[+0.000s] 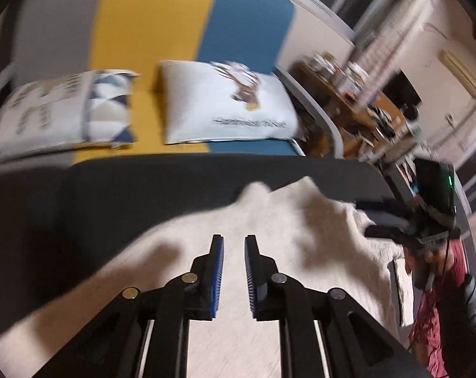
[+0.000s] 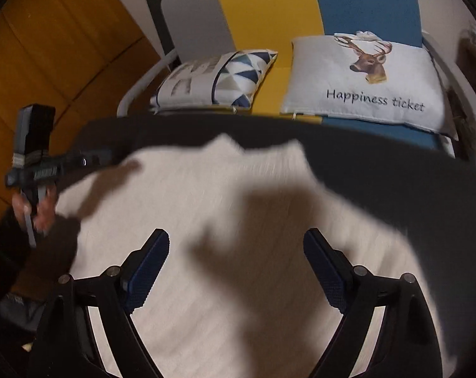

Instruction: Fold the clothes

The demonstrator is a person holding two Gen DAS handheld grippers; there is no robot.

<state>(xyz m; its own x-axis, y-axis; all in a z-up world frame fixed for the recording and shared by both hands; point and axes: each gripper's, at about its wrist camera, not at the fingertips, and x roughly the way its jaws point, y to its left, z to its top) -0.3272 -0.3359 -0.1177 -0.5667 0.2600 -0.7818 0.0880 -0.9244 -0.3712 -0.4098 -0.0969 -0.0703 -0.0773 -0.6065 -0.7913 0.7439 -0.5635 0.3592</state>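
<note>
Cream knit garment (image 2: 225, 220) lies spread on a dark tabletop (image 2: 395, 170); its far edge shows two raised points with a dip between them. Motion blur softens most of the cloth in both views.

Left tongs (image 1: 234, 242): narrow gap between the blue pads, nothing between them. They hang above the garment (image 1: 238, 220), near its middle; whether they touch the fabric cannot be told. From the right wrist view the left tongs (image 2: 111, 157) appear at the garment's left edge, tips blurred, held by a bare hand (image 2: 36, 208) in a dark sleeve.

Right tongs (image 2: 236, 239): spread wide, empty, over the near part of the garment, casting a broad shadow on it. In the left wrist view the right tongs (image 1: 368, 217) sit at the garment's right side, tips over the cloth, fingers apart; contact cannot be told.

Beyond the tabletop: a sofa (image 2: 269, 6) in grey, yellow and blue panels. On it, a triangle-patterned cushion (image 2: 219, 78) and, just beside it, a white deer cushion (image 2: 364, 85) lettered "Happiness ticket". A cluttered wooden desk (image 1: 357, 107) stands off to the right, blurred.
</note>
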